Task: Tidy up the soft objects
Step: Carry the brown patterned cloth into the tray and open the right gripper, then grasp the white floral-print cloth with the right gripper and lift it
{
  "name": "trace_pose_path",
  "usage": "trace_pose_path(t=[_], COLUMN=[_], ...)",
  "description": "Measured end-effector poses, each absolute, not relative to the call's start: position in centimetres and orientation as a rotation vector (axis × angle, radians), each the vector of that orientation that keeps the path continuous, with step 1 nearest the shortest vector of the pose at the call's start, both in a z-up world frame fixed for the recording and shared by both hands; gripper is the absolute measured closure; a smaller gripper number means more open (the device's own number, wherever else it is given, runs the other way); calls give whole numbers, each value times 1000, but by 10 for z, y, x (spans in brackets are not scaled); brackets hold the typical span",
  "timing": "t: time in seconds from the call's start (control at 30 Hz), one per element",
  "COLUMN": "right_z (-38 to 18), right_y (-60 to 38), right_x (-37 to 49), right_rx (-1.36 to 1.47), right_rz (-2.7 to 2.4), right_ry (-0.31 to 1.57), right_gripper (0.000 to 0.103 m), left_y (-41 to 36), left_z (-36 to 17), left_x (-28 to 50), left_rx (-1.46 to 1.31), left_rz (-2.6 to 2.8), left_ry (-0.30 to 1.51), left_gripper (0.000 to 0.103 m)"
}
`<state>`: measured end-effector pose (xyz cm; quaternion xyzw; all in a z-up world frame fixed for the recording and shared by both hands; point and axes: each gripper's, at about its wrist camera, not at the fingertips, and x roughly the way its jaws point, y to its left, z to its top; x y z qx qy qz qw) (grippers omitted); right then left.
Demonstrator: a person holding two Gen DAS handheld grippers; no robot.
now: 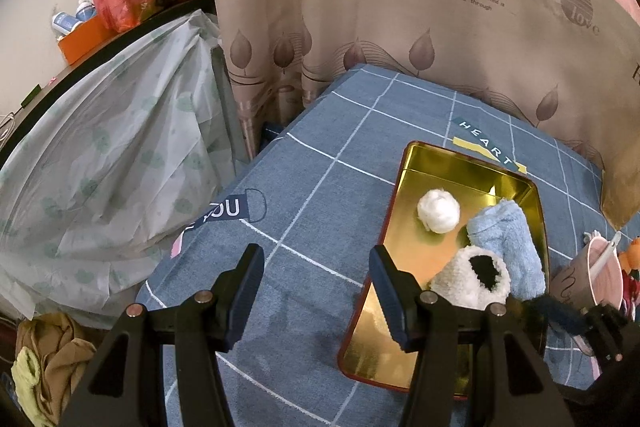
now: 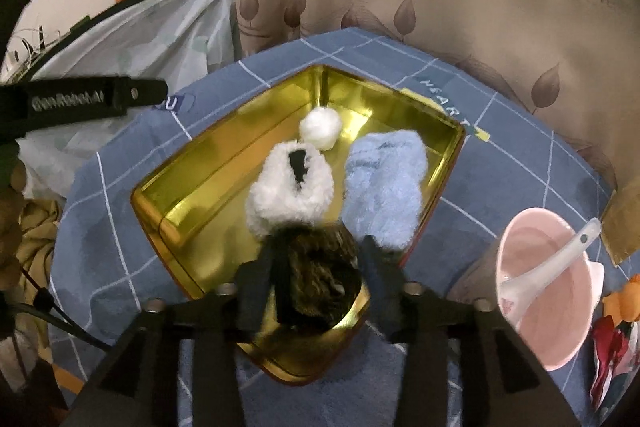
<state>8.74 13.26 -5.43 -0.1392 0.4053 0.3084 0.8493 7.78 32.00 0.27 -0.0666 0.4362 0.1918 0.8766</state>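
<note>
A gold tin tray lies on the blue checked cloth. In it are a white cotton ball, a light blue fluffy cloth and a white fleecy piece with a black patch. A dark brown fuzzy piece rests in the tray's near corner between the fingers of my right gripper. The pads stand just off it, so that gripper is open. My left gripper hovers open over the cloth left of the tray, with nothing between its fingers.
A pink bowl with a white spoon stands right of the tray. A leaf-print curtain hangs behind the table. A plastic-draped heap and crumpled clothes lie off the left edge.
</note>
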Motion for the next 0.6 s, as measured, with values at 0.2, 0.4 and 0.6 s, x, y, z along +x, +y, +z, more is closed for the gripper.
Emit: trace_pose_path(t=[0.2,0.4,0.6], right_z=[-30,-7,2], right_y=[122,96,49], right_x=[82,71,67], right_rx=[-246,-182,-144], right_rz=[647,636,559], right_ry=[798,762,744], right_gripper=[45,45,45], left_y=[317,311,301], left_z=[3,4,5], left_x=[77,78,79], left_rx=[-135,-125,-97], left_rz=[398,392,378], left_ry=[908,905,905], left_gripper=[47,47,47])
